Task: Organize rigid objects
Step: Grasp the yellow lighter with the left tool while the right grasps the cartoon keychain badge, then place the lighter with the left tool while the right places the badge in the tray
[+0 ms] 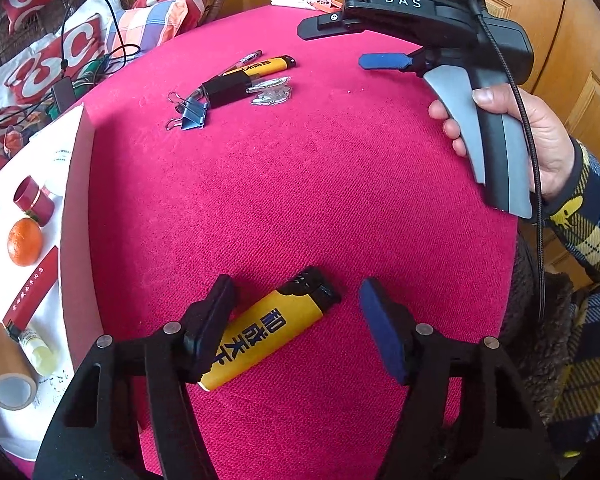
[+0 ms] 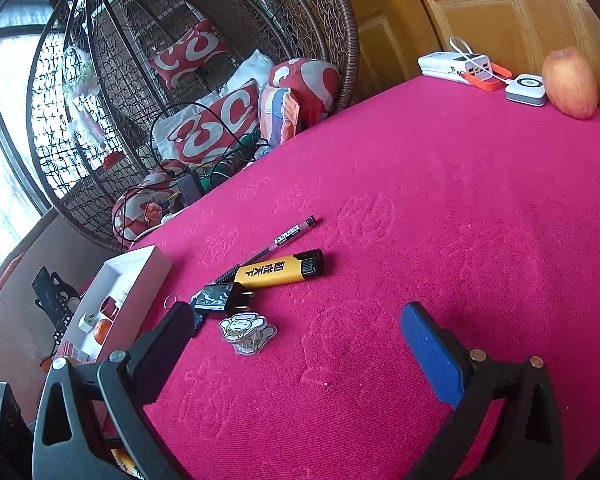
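A lighter lies on the tablecloth at lower centre of the left wrist view. A box sits at left. Binder clips lie at upper centre, right of the box.

Yellow lighter on red cloth between wide-spread left gripper jaws

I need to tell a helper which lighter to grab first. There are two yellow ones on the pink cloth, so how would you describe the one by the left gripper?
On the pink tablecloth, look at the near edge, between the open fingers of the left gripper. The near yellow lighter lies there alone, black cap pointing away. The other yellow lighter sits farther off amid a pen, charger and binder clips.
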### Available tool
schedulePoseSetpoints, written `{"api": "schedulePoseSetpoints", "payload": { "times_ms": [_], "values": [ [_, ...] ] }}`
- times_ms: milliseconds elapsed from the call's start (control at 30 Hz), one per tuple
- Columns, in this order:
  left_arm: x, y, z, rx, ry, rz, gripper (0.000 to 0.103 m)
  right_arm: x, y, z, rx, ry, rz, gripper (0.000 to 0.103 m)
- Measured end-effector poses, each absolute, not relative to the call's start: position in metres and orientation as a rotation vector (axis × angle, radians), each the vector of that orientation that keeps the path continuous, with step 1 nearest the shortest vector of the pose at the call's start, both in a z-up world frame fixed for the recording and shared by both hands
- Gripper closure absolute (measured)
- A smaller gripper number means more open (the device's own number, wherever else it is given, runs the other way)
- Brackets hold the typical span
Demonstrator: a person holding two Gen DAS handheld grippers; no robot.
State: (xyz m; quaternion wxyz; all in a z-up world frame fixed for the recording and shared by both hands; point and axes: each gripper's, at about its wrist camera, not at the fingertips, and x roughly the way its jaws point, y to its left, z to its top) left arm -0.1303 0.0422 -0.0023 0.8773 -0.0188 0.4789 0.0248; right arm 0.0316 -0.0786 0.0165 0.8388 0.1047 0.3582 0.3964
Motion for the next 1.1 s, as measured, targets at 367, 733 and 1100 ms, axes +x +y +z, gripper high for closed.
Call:
{"api": "schedulePoseSetpoints", "payload": {
  "times_ms": [367,733,1100],
  "values": [
    [-0.150,0.051,-0.003,-0.003,1.024,0.061,0.037,0.001,-0.010,0.019,-0.239,0.748,0.907,0.008],
    [-0.153,0.046,-0.001,-0.056,0.967,0.114,0.072,0.008,-0.008,0.011,-0.238,0.790,0.926,0.067],
    [-0.151,0.051,0.002,-0.143,0.919,0.193,0.080,0.001,-0.025,0.022,-0.148,0.725,0.927,0.067]
  ]
}}
